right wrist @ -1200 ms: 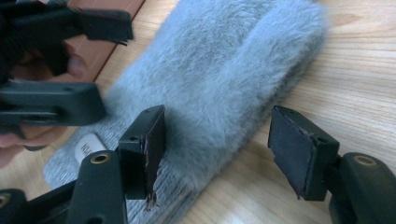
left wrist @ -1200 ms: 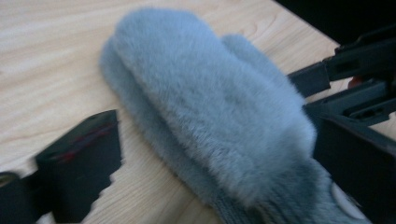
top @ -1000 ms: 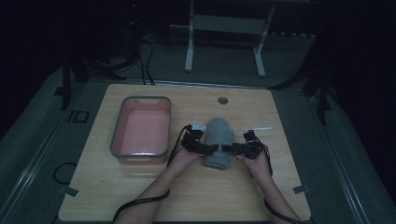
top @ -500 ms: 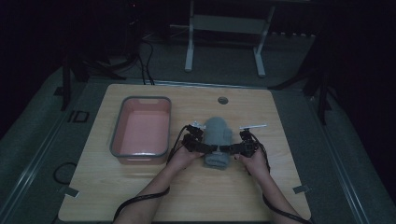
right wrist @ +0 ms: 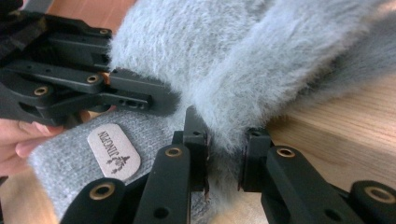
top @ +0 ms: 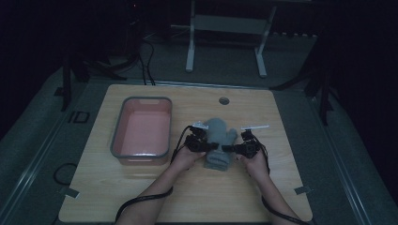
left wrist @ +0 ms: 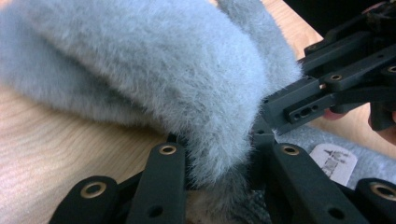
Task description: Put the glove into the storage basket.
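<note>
High view: grey fuzzy mitten (top: pixel 219 146) at surface (top: pixel 281 187) centre | left gripper (top: pixel 206 146) clamps its 9 o'clock edge, right gripper (top: pixel 231 148) its 3 o'clock edge, jaws just closed on fur, likely to lift it | pink tub (top: pixel 141 154) waits at 9 o'clock.

Both forearms come in from six o'clock in the high view and converge toward the table's middle. The left hand (top: pixel 187 157) carries the left gripper (top: pixel 205 146), pointing toward three o'clock; its jaws have just closed and now pinch the fuzzy grey mitten (top: pixel 220 140) at its cuff edge. The right hand (top: pixel 253 161) carries the right gripper (top: pixel 231 148), pointing toward nine o'clock; its jaws have just been closing too, and clamp the mitten's opposite edge. The two grippers' tips sit near each other.
</note>
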Demonstrator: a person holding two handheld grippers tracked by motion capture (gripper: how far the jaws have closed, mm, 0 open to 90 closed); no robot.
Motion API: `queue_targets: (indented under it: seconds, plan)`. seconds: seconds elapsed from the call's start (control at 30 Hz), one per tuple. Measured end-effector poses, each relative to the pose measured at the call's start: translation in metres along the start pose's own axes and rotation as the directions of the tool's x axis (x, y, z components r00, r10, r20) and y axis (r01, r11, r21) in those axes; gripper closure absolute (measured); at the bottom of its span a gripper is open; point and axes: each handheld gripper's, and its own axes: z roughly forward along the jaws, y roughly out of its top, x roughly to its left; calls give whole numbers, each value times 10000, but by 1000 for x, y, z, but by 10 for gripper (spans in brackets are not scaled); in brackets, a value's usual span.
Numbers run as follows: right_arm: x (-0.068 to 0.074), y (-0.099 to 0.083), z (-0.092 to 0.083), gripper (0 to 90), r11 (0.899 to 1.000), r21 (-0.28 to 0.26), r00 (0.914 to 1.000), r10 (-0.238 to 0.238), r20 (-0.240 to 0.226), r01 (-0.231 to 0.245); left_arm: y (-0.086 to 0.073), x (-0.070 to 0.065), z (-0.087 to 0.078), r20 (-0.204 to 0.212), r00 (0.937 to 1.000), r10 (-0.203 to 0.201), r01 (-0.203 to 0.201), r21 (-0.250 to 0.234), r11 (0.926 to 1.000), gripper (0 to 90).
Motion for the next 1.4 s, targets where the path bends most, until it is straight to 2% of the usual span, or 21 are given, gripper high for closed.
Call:
queue_targets:
  seconds: [0.17,0.33,0.4,0.43,0.6,0.63,0.73,0.77,0.83,0.9,0.93,1.03,1.07,1.1,1.17,1.2,1.23,1.27,1.3,1.33,1.4]
  plan:
    - [7,4,-7,784,9998,-136,9999,-128,-78,127,10,-4,-12,104,9995,307,-306,-126,9995,755]
    - [25,16,-21,785,9978,-551,9988,-389,-281,373,23,-9,-31,111,9983,571,-566,-417,9975,759]
    - [28,19,-23,786,9976,-596,9987,-363,-369,341,28,-10,-39,121,9975,703,-697,-461,9965,759]
    - [34,24,-27,785,9965,-691,9979,-500,-417,470,34,-11,-48,101,9967,802,-797,-478,9957,759]
    - [46,32,-31,786,9945,-803,9966,-708,-414,673,41,-11,-61,57,9955,942,-937,-581,9939,758]
    - [58,41,-33,785,9918,-919,9946,-932,-466,887,47,-11,-76,14,9945,1049,-1046,-706,9920,759]
    - [71,51,-34,786,9890,-1022,9923,-1128,-505,1072,51,-9,-87,-36,9941,1081,-1080,-792,9910,759]
    - [71,51,-34,786,9890,-1022,9923,-1128,-505,1072,52,-8,-92,-62,9939,1104,-1106,-843,9903,759]
    - [86,61,-32,785,9856,-1093,9890,-1360,-588,1290,54,-6,-104,-107,9940,1086,-1091,-929,9897,758]
    - [95,67,-30,785,9837,-1103,9864,-1499,-677,1419,56,-2,-122,-291,9935,1097,-1123,-1078,9878,758]
    - [95,67,-30,785,9837,-1103,9864,-1499,-677,1419,56,-2,-122,-291,9935,1097,-1123,-1078,9878,758]
    - [109,78,-23,785,9809,-1130,9819,-1686,-857,1586,56,5,-141,-421,9940,1010,-1054,-1187,9873,758]
    - [119,84,-18,785,9793,-1130,9791,-1789,-969,1678,57,9,-153,-553,9935,993,-1055,-1234,9867,758]
    - [119,84,-18,785,9793,-1130,9791,-1789,-969,1678,57,9,-153,-553,9935,993,-1055,-1234,9867,758]
    - [129,90,-13,785,9773,-1132,9757,-1912,-1067,1791,56,12,-166,-704,9928,966,-1048,-1255,9865,758]
    - [139,96,-6,785,9756,-1102,9726,-2023,-1148,1900,54,17,-177,-843,9923,913,-1017,-1293,9864,757]
    - [143,99,-3,785,9740,-1079,9703,-2115,-1177,1992,54,17,-177,-843,9923,913,-1017,-1293,9864,757]
    - [148,101,1,785,9737,-1050,9689,-2143,-1234,2020,51,23,-189,-979,9915,861,-988,-1334,9861,757]
    - [153,104,5,785,9735,-1023,9676,-2169,-1294,2045,51,23,-189,-979,9915,861,-988,-1334,9861,757]
    - [153,104,5,785,9735,-1023,9676,-2169,-1294,2045,50,26,-194,-1053,9913,787,-926,-1341,9866,757]
    - [162,109,15,784,9731,-916,9650,-2227,-1386,2114,45,34,-205,-1128,9913,683,-834,-1351,9873,757]
